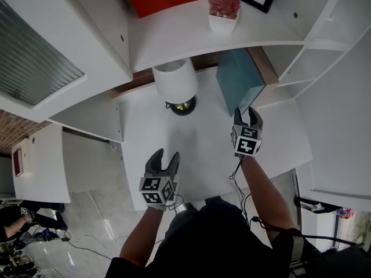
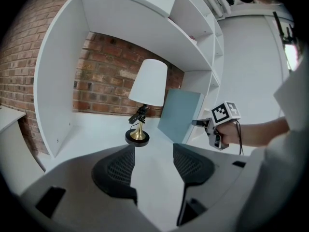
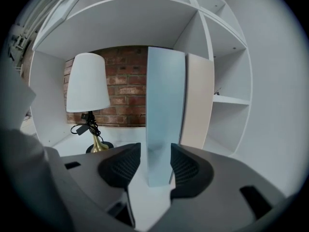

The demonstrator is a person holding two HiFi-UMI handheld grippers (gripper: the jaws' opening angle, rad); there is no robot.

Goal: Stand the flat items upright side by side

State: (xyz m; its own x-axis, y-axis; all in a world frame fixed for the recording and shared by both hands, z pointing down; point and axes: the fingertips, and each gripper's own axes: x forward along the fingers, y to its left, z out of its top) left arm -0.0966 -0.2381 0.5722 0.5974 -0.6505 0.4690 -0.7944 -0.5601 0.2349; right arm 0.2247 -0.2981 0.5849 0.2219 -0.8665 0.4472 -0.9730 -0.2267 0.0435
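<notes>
A thick teal book (image 1: 237, 77) stands upright on the white shelf (image 1: 203, 138), against a beige book (image 3: 198, 100) on its right. My right gripper (image 1: 246, 113) straddles the teal book's (image 3: 165, 115) near edge. That edge sits between the jaws, against the right pad, and a thin strip of shelf shows at the left pad. The same teal book (image 2: 179, 115) shows in the left gripper view, with the right gripper (image 2: 199, 123) at its edge. My left gripper (image 1: 164, 158) hovers open and empty at the shelf's front edge, pointing at the lamp.
A table lamp (image 1: 177, 86) with a white shade and brass foot (image 2: 138, 134) stands left of the books, its cord clip beside the stem. A brick wall (image 3: 123, 81) backs the shelf. Upright white dividers (image 3: 219, 91) close both sides, and a potted plant (image 1: 224, 10) sits above.
</notes>
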